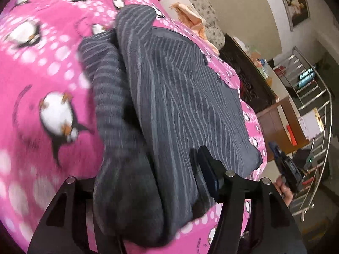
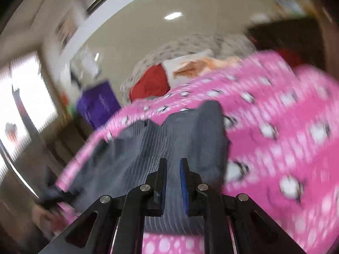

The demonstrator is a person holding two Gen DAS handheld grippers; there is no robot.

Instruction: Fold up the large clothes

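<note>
Cloth is what we are working with: a big grey striped garment (image 1: pixel 180 97) lies bunched on a pink penguin blanket (image 1: pixel 42 63) spread over the bed. Our left claw (image 1: pixel 152 182) is pinching a thick roll of the grey cloth; one finger (image 1: pixel 208 175) shows on the right of the roll, and the other is hidden under the fabric. Our right claw (image 2: pixel 173 182) hangs just above the grey garment (image 2: pixel 148 158), its two fingers close together with a thin gap between them and nothing in it that we can see. The right view is very blurry, so we cannot be sure if a fingertip touches the cloth. We think the fold is only partly made. The roll in the left claw looks fat and soft, so some layers could slip out and the fold could go crooked. The pink blanket is fluffy too, and a low grab could pinch it along with the garment.
</note>
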